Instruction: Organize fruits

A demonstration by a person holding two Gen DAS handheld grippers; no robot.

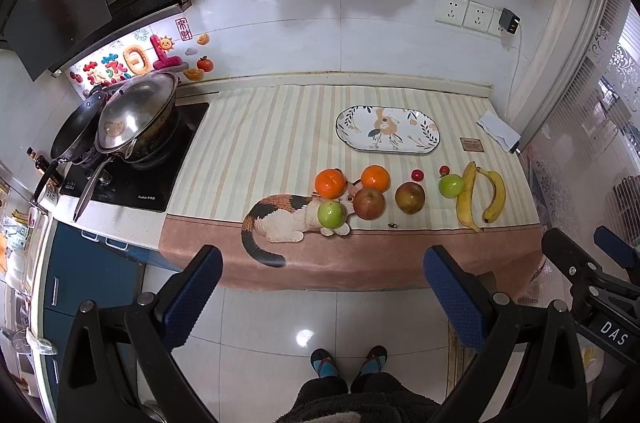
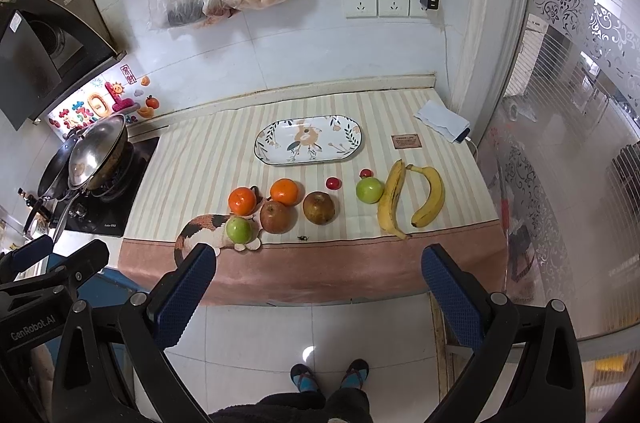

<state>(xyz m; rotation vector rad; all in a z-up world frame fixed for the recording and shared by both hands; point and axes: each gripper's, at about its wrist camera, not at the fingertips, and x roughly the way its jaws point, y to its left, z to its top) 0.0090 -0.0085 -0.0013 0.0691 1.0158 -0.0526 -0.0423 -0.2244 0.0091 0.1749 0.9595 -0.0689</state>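
Both grippers hang out over the floor, short of the table's [image 2: 320,275] near edge. The left gripper [image 1: 322,297] is spread wide and holds nothing, and the right gripper [image 2: 318,293] is the same.

The fruit sits ahead of them in a loose row along the front of the striped cloth. The two yellow bananas [image 2: 412,199] lie ahead and to the right of the right gripper. A green apple [image 2: 370,190] touches the nearer banana, with a reddish-brown apple [image 2: 318,208] straight ahead. Further left are another reddish-brown apple [image 2: 278,216], two oranges [image 2: 264,197] and a second green apple [image 2: 239,228]. Two small red fruits [image 2: 333,182] sit just beyond the row.

The oval patterned ceramic plate [image 2: 308,140] waits empty behind them, which looks like the destination.

To start well, I'd take an outer, free-standing piece first. Come down with the jaws straddling the widest part of a round fruit, and close gently so it doesn't roll into its neighbours.
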